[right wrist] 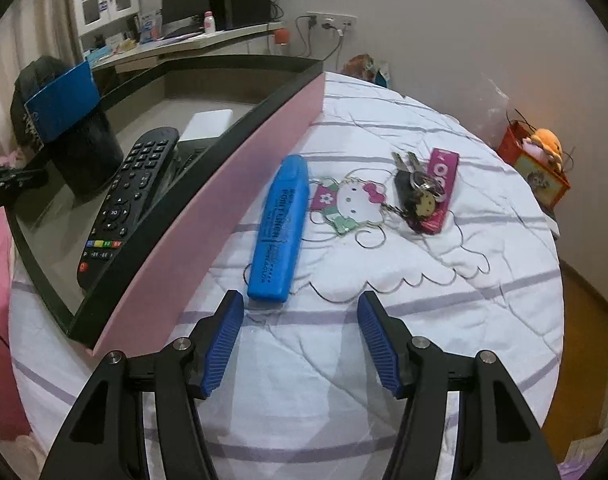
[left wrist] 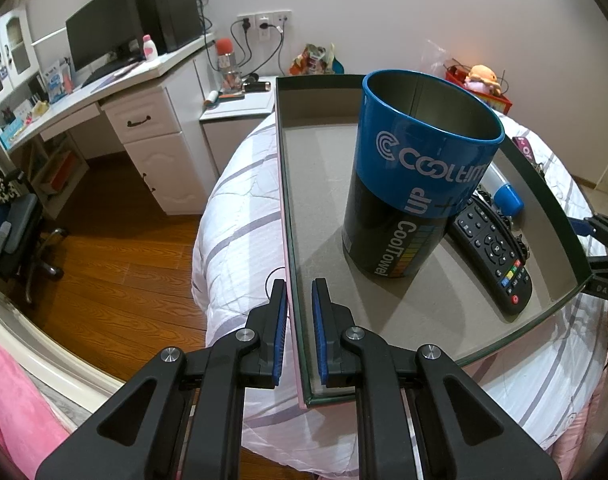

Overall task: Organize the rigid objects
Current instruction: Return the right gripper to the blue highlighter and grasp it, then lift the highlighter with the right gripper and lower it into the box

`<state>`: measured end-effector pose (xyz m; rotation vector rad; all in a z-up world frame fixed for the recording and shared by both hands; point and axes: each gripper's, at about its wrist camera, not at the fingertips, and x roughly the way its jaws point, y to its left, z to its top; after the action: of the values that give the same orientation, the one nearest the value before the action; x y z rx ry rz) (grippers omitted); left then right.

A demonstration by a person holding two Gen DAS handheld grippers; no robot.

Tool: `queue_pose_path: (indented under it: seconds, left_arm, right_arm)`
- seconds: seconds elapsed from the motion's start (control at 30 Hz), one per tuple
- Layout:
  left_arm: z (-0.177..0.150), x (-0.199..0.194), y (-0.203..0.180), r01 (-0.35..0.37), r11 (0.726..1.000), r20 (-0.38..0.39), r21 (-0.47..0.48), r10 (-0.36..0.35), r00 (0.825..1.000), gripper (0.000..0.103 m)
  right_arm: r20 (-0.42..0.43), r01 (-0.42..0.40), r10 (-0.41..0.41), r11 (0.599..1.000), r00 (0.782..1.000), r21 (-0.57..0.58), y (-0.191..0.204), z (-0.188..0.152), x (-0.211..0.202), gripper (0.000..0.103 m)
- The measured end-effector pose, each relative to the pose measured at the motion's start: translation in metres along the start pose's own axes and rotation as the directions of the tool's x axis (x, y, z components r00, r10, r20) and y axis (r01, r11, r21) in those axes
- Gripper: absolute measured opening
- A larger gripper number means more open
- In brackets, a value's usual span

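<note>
A shallow box (left wrist: 284, 184) with pink outer walls and a grey floor lies on the bed. It holds an upright blue and black can (left wrist: 415, 168), a black remote (left wrist: 491, 256) and a small blue cap (left wrist: 507, 198). My left gripper (left wrist: 299, 286) is shut on the box's left wall, one pad on each side. In the right wrist view, a blue highlighter (right wrist: 280, 228) lies on the quilt just outside the box wall (right wrist: 224, 184). My right gripper (right wrist: 300, 298) hangs open just short of its near end, holding nothing. A cat-shaped charm (right wrist: 353, 204) and a key bunch (right wrist: 419, 196) lie beyond.
The white striped quilt (right wrist: 443, 320) drops off to wooden floor (left wrist: 116, 280) on the left. A white desk (left wrist: 144, 76) with a monitor, an office chair (left wrist: 16, 232) and a nightstand (left wrist: 240, 108) stand beyond. A red box with a plush toy (right wrist: 539, 168) sits at the bed's far right.
</note>
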<state>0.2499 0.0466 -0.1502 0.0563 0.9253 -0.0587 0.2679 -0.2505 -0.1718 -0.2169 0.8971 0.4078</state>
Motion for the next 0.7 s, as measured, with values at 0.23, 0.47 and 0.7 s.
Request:
queue_pose_path:
  seconds: [0.23,0.47,0.7]
  left_arm:
    - [0.000,0.000,-0.001,0.000,1.000,-0.001,0.001,0.000,1.000,0.011]
    - [0.000,0.000,-0.001,-0.001,1.000,-0.001,0.001,0.001,1.000,0.011]
    - [0.000,0.000,0.000,-0.002,1.000,-0.001,0.001,0.002,1.000,0.011]
  right_arm:
    - [0.032,-0.044,0.044,0.999,0.999,0.011,-0.001,0.003,0.003,0.042]
    - [0.026,-0.041,0.040,0.999,0.999,0.029,-0.004,-0.006,-0.007,0.023]
    - [-0.012,-0.029,0.031,0.992,0.999,0.124,-0.010,-0.041,-0.037,0.023]
